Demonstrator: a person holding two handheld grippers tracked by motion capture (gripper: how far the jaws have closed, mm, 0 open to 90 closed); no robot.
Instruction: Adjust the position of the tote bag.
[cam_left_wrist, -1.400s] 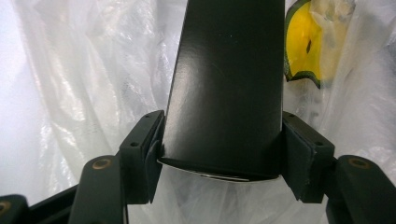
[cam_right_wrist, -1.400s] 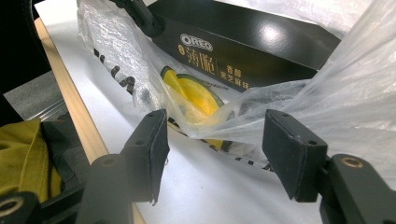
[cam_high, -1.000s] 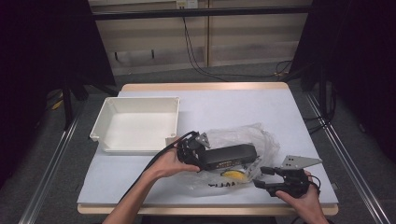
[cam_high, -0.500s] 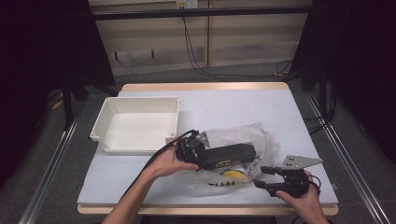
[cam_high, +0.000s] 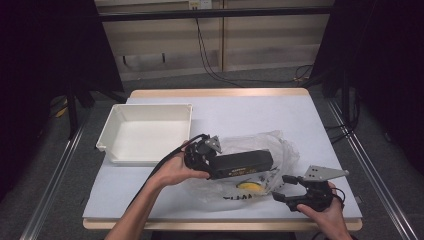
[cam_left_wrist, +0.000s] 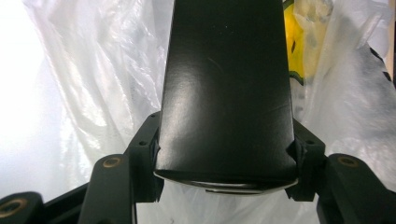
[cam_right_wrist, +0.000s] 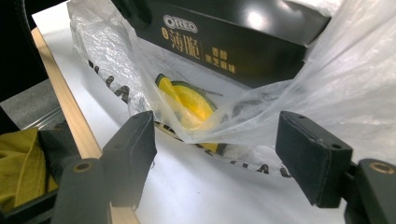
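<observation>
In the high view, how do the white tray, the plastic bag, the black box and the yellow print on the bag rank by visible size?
Largest to smallest:
1. White tray
2. Plastic bag, close to the tray and partly covered, so this ranking is unsure
3. Black box
4. Yellow print

Table (cam_high: 320, 130) w/ tray (cam_high: 145, 132), bag (cam_high: 285, 150) (plastic)

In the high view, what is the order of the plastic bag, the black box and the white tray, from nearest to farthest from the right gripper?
1. Plastic bag: its near edge lies just before the open right gripper.
2. Black box: farther left, held by the left gripper, partly in the bag.
3. White tray: farthest, at the table's far left.
</observation>
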